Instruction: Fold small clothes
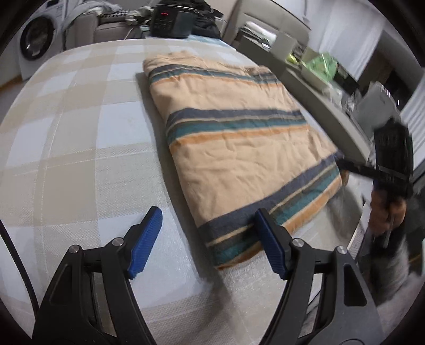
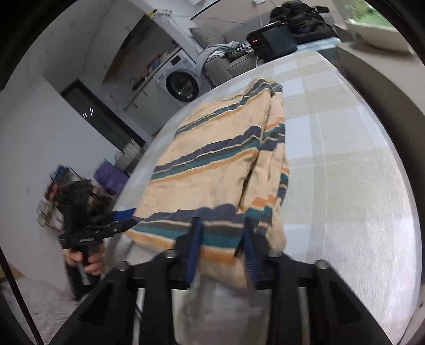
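Observation:
A peach cloth (image 1: pixel 239 148) with navy, teal and orange stripes lies folded on the checked tabletop (image 1: pixel 79 132). My left gripper (image 1: pixel 207 244) is open at its near corner. One blue pad (image 1: pixel 268 244) overlaps the cloth's edge and the other (image 1: pixel 146 244) rests over bare table. In the right wrist view the same cloth (image 2: pixel 212 164) runs away from me. My right gripper (image 2: pixel 223 245) is shut on its near striped edge, which bunches between the pads. The left gripper (image 2: pixel 130 217), in a hand (image 2: pixel 85 262), meets the left corner. The right gripper (image 1: pixel 341 162) reaches the cloth's far right corner.
A black appliance with a red display (image 1: pixel 170 21) stands at the table's far end, beside dark clothing. A washing machine (image 2: pixel 183 85) and a sofa sit beyond. A cluttered grey counter (image 1: pixel 318 79) runs along the table's right side. Pale carpet lies below the edge.

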A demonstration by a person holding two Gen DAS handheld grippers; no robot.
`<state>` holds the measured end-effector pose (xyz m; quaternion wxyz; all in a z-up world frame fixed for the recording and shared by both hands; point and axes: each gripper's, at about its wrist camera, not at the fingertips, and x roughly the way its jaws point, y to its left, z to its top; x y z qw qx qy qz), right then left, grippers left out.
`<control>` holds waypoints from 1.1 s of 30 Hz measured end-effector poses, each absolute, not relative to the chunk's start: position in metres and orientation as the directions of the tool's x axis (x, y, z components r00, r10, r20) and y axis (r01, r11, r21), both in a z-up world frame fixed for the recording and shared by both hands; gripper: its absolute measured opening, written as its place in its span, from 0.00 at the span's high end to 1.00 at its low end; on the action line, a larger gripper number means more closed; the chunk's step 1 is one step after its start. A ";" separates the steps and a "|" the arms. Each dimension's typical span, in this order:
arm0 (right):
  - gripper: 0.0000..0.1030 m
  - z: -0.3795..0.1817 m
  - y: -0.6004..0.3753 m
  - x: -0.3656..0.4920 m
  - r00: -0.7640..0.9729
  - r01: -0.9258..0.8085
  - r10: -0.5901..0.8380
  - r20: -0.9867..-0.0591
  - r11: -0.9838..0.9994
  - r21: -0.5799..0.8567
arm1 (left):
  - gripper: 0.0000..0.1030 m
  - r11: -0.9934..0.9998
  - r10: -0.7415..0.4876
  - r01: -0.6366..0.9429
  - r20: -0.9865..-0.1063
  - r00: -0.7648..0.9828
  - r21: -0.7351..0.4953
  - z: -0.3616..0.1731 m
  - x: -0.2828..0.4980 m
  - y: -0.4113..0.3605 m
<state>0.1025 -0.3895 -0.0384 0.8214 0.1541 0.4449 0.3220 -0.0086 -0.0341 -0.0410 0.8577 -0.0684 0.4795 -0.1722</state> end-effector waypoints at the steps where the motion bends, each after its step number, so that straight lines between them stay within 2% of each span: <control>1: 0.88 -0.035 -0.385 0.104 0.407 -0.405 0.656 -0.635 0.753 0.518 | 0.33 0.932 -0.359 0.232 -0.798 0.484 -0.278 -0.041 -0.009 -0.035; 6: 0.90 -0.007 -0.373 0.108 0.481 -0.465 0.619 -0.621 0.780 0.418 | 0.32 0.932 -0.358 0.242 -0.799 0.483 -0.271 -0.042 -0.010 -0.036; 9: 0.89 -0.011 -0.377 0.111 0.511 -0.439 0.540 -0.669 0.833 0.337 | 0.31 0.932 -0.356 0.247 -0.799 0.484 -0.266 -0.043 -0.011 -0.037; 12: 0.85 -0.029 -0.385 0.113 0.462 -0.396 0.545 -0.700 0.833 0.387 | 0.31 0.931 -0.359 0.243 -0.799 0.482 -0.271 -0.042 -0.012 -0.037; 14: 0.83 -0.031 -0.395 0.109 0.459 -0.377 0.570 -0.682 0.820 0.431 | 0.31 0.930 -0.363 0.240 -0.799 0.479 -0.278 -0.041 -0.012 -0.036; 18: 0.67 -0.028 -0.414 0.090 0.449 -0.407 0.639 -0.624 0.768 0.494 | 0.31 0.927 -0.371 0.238 -0.797 0.476 -0.289 -0.041 -0.012 -0.034; 19: 0.64 -0.029 -0.415 0.087 0.441 -0.419 0.642 -0.628 0.766 0.489 | 0.31 0.927 -0.372 0.239 -0.797 0.475 -0.290 -0.041 -0.012 -0.033; 22: 0.64 -0.038 -0.404 0.080 0.398 -0.461 0.609 -0.687 0.780 0.424 | 0.31 0.926 -0.374 0.239 -0.797 0.475 -0.292 -0.041 -0.012 -0.033; 23: 0.64 -0.041 -0.399 0.081 0.397 -0.475 0.589 -0.704 0.788 0.392 | 0.31 0.926 -0.375 0.238 -0.797 0.474 -0.294 -0.041 -0.012 -0.033; 24: 0.72 -0.041 -0.395 0.081 0.413 -0.484 0.568 -0.712 0.799 0.357 | 0.31 0.926 -0.374 0.238 -0.796 0.476 -0.293 -0.041 -0.012 -0.033; 25: 0.86 -0.041 -0.392 0.081 0.423 -0.494 0.554 -0.717 0.804 0.331 | 0.31 0.926 -0.374 0.238 -0.796 0.475 -0.293 -0.041 -0.012 -0.033; 26: 0.89 -0.039 -0.387 0.082 0.434 -0.505 0.535 -0.725 0.811 0.296 | 0.31 0.926 -0.374 0.239 -0.797 0.475 -0.293 -0.041 -0.012 -0.033; 30: 0.92 -0.026 -0.384 0.087 0.508 -0.505 0.498 -0.703 0.833 0.225 | 0.31 0.925 -0.377 0.239 -0.797 0.472 -0.296 -0.041 -0.013 -0.033; 33: 0.90 -0.039 -0.379 0.095 0.502 -0.463 0.395 -0.770 0.874 0.147 | 0.31 0.924 -0.378 0.239 -0.797 0.471 -0.297 -0.041 -0.013 -0.032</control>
